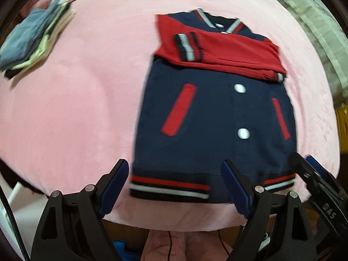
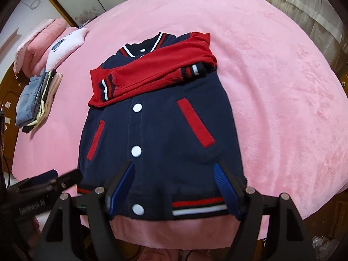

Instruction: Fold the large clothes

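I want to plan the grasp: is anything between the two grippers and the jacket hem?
Nothing visible. The left gripper and right gripper are open right at the hem of the jacket; only pink blanket surrounds it.

We note even, soft indoor light in both views, with no glare on the pink bed cover [image 2: 271, 69]. Left wrist view is motion-blurred: the jacket [image 1: 213, 117] has smeared edges, and the clothes stack [image 1: 32, 41] to its left is more smeared. Right wrist view is sharper; jacket [image 2: 161, 134] buttons read crisp. Fisheye bends the bed edges strongly, with black vignette corners. Shadows are faint beneath the jacket hem.
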A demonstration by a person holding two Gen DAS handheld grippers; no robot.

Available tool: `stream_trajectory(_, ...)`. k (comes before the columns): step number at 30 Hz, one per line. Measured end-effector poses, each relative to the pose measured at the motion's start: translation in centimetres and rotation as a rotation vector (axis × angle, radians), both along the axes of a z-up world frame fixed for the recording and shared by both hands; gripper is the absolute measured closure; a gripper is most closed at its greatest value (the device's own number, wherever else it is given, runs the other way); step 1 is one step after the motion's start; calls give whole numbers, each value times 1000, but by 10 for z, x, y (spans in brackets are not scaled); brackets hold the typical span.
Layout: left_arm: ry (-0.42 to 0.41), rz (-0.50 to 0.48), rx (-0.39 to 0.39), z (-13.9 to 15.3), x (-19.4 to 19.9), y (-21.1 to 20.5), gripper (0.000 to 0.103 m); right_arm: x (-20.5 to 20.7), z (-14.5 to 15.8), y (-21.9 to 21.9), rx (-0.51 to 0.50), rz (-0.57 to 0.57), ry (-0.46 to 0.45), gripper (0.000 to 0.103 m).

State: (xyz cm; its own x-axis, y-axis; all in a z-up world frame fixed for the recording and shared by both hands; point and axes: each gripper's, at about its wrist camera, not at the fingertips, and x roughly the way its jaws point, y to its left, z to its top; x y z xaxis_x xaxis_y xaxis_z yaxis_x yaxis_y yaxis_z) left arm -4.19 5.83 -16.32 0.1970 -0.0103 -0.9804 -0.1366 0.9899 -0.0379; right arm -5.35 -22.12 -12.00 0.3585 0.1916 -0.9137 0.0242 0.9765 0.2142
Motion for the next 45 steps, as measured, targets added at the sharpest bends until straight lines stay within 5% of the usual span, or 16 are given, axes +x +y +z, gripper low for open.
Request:
stream_trajectory(6, -46, 82, -37, -20, -22, 43, 18, -28, -14, -25, 41, -29, -45, 28)
stream_trajectory(20, -106, 194, -513, -76, -68, 109, 18, -56, -68, -101, 220, -234, -14, 29)
stream_trajectory(23, -97, 202, -492, -88, -63, 104, 30, -54, -78, -106, 251, -241, -11, 37)
stream_trajectory(27, -85, 179, -439, -91, -57, 86, 33, -52, -84, -112, 311, -249, -1, 47)
stream_trajectory(35, -12, 183, -410, -86, -49, 63, 72, -45, -89, -101, 406, -195, 68, 70)
stream_trajectory(38, 5, 251, -465, -85, -47, 64, 90, -40, -92, -97, 440, -183, 102, 91)
stream_trajectory(45, 49, 380, -559, -65, -45, 73, 93, -38, -77, -96, 601, -304, 119, 93)
